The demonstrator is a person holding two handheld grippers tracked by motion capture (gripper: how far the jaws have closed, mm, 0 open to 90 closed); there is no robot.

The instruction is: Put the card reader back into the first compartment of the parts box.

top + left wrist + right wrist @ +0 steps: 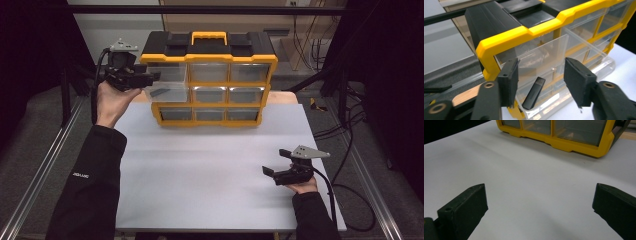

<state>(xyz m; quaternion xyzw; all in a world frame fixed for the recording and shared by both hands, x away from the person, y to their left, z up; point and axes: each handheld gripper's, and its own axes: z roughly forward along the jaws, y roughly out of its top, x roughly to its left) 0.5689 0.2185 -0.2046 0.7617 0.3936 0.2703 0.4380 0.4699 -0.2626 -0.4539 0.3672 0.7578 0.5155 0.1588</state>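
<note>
Small white logo on left sleeve point(80, 175), too blurred to read; no other legible text anywhere.

High view sits above the table's point(215, 165) near edge, looking forward and down. Left gripper view looks along its jaws, close up on the organizer's point(524, 35) pulled-out drawer point(554, 57). Right gripper view sits low, farther back, facing the organizer's base point(564, 143). All three share the organizer.

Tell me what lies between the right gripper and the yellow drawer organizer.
Nothing: bare white table runs from the right gripper to the yellow drawer organizer, as the high view and the right gripper view show.
</note>
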